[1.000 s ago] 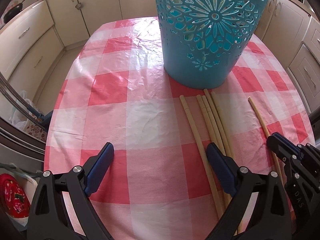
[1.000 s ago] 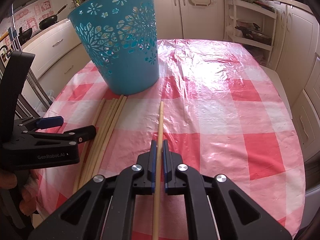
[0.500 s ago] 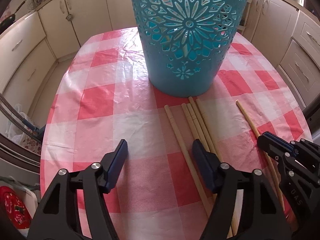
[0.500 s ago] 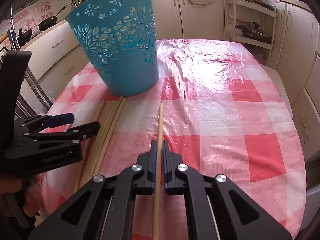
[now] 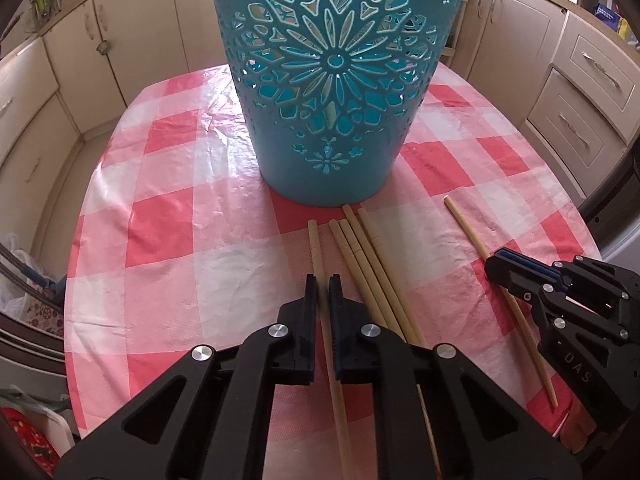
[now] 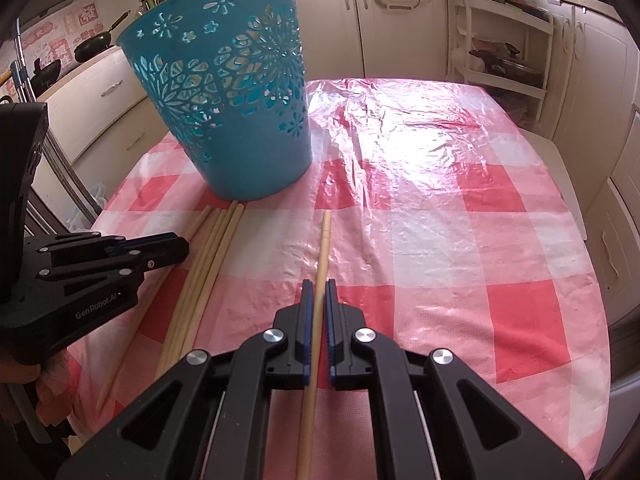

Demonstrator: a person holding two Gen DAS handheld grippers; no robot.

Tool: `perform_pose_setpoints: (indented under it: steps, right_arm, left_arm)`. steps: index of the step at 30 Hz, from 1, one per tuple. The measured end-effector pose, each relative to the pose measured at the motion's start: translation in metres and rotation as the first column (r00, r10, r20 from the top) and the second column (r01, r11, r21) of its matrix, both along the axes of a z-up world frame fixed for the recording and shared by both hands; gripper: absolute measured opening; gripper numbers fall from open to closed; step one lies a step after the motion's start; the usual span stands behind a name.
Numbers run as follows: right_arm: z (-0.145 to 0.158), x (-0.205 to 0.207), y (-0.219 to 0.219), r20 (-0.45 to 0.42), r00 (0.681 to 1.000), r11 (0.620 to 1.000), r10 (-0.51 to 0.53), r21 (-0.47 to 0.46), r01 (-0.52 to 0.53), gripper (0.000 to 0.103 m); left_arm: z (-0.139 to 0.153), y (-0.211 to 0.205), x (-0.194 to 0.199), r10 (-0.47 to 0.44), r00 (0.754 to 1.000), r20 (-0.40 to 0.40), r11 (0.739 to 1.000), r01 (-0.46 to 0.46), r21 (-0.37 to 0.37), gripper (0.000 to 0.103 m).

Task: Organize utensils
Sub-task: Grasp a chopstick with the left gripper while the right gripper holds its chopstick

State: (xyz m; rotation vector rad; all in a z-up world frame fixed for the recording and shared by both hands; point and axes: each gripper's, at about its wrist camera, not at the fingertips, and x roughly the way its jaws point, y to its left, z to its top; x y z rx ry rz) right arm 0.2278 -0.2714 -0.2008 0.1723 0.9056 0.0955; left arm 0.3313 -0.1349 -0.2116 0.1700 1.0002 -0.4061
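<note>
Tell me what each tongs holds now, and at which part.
Left tongs: the leftmost pale wooden chopstick, gripped around mid-length. Right tongs: the separate pale wooden chopstick, also around mid-length.

A glossy red-and-white checked plastic cloth covers the worktop. Cream kitchen cabinets with metal handles line the walls around it. A black wok sits on the far counter, and a cream open shelf rack (holding a dark pan) stands opposite.

cabinets – cream | tablecloth – red-white check, glare
</note>
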Motion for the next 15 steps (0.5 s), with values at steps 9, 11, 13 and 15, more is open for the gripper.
perform_pose_setpoints:
  steps: [9,11,13,15]
  right_arm:
    - [-0.001,0.001,0.004,0.005,1.0,0.999,0.01,-0.031,-0.01,0.007]
    - [-0.001,0.001,0.003,0.004,1.0,1.0,0.009,-0.022,-0.009,0.007]
    - [-0.001,0.001,0.001,0.004,1.0,1.0,0.008,-0.012,-0.008,0.007]
    - [-0.001,0.001,0.0,0.003,1.0,1.0,0.007,-0.006,-0.007,0.007]
  left_arm:
    - [0.002,0.01,0.002,0.005,0.996,-0.093,0.999,-0.008,-0.038,0.005]
    - [0.009,0.022,0.0,0.015,0.991,-0.13,0.996,-0.026,-0.082,0.005]
    - [0.024,0.036,-0.006,0.02,0.989,-0.147,0.989,-0.042,-0.144,0.005]
    - [0.042,0.047,-0.016,0.016,0.989,-0.145,0.98,-0.044,-0.193,0.005]
